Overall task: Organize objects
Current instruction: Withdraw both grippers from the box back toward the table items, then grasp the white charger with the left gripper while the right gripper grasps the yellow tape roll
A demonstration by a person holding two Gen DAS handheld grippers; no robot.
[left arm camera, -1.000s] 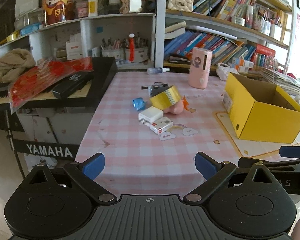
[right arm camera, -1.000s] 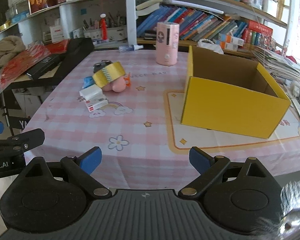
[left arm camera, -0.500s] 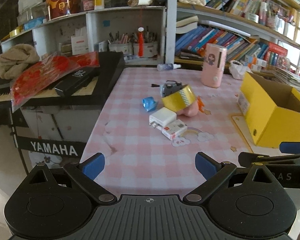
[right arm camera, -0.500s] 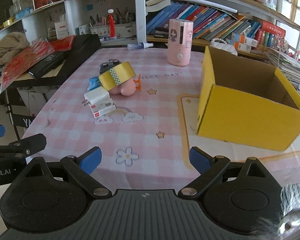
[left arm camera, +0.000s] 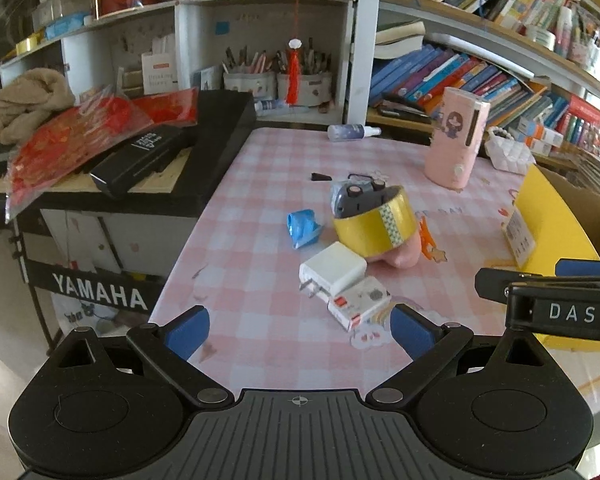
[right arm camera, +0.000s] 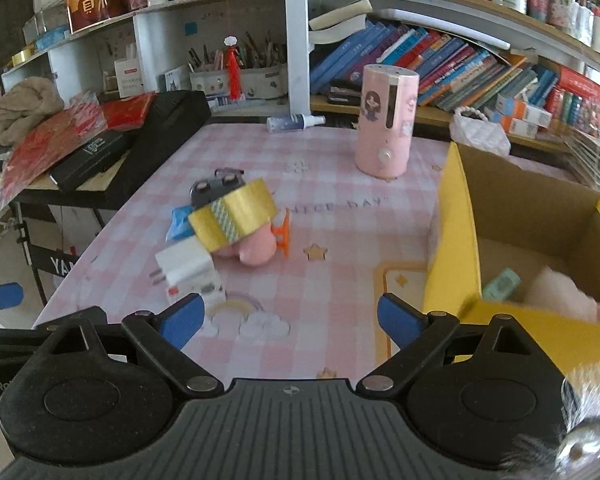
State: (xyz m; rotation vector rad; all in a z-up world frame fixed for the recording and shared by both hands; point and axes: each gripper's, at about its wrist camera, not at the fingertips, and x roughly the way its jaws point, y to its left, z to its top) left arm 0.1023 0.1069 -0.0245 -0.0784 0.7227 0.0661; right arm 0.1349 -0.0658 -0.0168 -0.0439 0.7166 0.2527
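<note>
Pink checked tablecloth (left arm camera: 268, 240): gold tape roll (left arm camera: 374, 226) atop pink toy (left arm camera: 400, 254).

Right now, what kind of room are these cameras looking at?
Probably a home study or hobby room: crowded wooden bookshelves, white pen holders full of pencils, and a black Yamaha keyboard beside the pink checked tablecloth.

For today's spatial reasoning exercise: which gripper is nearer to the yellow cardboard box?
Right. The right gripper hangs open just beside the yellow cardboard box, almost level with its near corner. The left gripper hangs open farther off, in front of the white charger.
</note>
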